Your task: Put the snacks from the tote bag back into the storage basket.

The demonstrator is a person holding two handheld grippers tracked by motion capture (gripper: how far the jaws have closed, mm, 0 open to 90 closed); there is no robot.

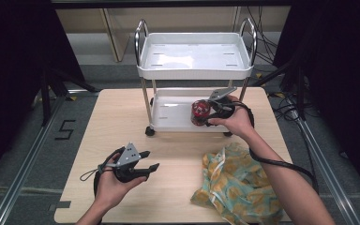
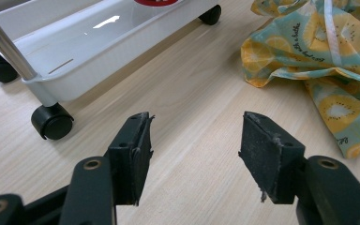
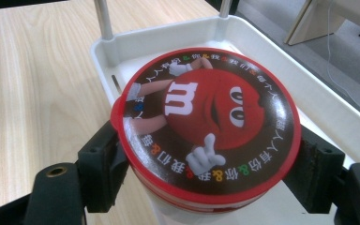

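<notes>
My right gripper [image 1: 205, 114] is shut on a round red candy tub [image 1: 200, 112] with a cartoon lid [image 3: 206, 119]; both jaws press on its sides. The tub hangs over the lower tray [image 1: 171, 115] of a small white cart [image 1: 194, 70] at the back of the table. My left gripper [image 1: 151, 161] rests near the table's front left, held in a hand. Its jaws stand open with nothing between the pads [image 2: 140, 150], over bare wood.
A crumpled yellow and teal fruit-print cloth bag [image 1: 236, 183] lies at the front right of the table [image 1: 122, 122]. The cart rolls on black wheels [image 2: 51, 122], and its top tray [image 1: 194, 56] holds nothing. Cables run on the floor to the right.
</notes>
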